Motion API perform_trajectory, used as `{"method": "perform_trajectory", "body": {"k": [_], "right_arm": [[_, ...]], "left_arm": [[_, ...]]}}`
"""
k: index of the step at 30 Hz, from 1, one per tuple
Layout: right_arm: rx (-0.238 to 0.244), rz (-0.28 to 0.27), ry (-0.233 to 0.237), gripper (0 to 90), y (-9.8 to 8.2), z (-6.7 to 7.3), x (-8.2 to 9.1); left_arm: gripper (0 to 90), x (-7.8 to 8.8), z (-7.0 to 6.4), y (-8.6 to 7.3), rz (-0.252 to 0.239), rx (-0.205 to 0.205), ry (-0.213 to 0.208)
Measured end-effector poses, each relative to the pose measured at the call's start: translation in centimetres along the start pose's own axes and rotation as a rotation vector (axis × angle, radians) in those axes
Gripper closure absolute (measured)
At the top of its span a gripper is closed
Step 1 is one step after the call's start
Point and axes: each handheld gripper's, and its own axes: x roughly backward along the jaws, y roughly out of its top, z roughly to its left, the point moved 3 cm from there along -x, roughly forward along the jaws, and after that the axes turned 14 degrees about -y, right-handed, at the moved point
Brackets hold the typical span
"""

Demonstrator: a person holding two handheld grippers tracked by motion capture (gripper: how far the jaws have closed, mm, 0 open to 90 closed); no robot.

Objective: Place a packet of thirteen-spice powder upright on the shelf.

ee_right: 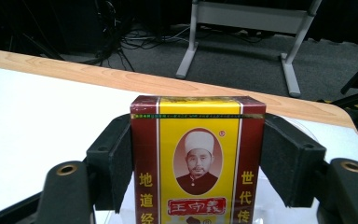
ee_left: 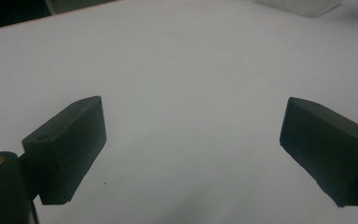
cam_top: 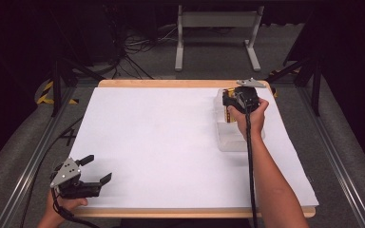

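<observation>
Box (ee_right: 197, 161), one, clamped in right hand-held gripper (ee_right: 197, 163); left hand-held gripper (ee_left: 193, 154) gapes empty.

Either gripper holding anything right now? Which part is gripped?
The right gripper holds the yellow and red box, jaws clamped on its two narrow sides. The left gripper is open over the white table cover, holding nothing.

Left gripper (cam_top: 96, 170) rests near left, jaws wide apart; right gripper (ee_right: 196, 161), arm extended far right, clamps a box (ee_right: 197, 158).
</observation>
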Motion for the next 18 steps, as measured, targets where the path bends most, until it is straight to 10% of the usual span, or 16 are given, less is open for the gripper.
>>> {"method": "perform_trajectory", "body": {"k": [18], "right_arm": [[0.018,0.055,0.026,31.2,-0.9,-0.7,1.5]], "left_arm": [[7.7,0.0,-0.2,0.2,0.000,-0.005,0.002]]}}
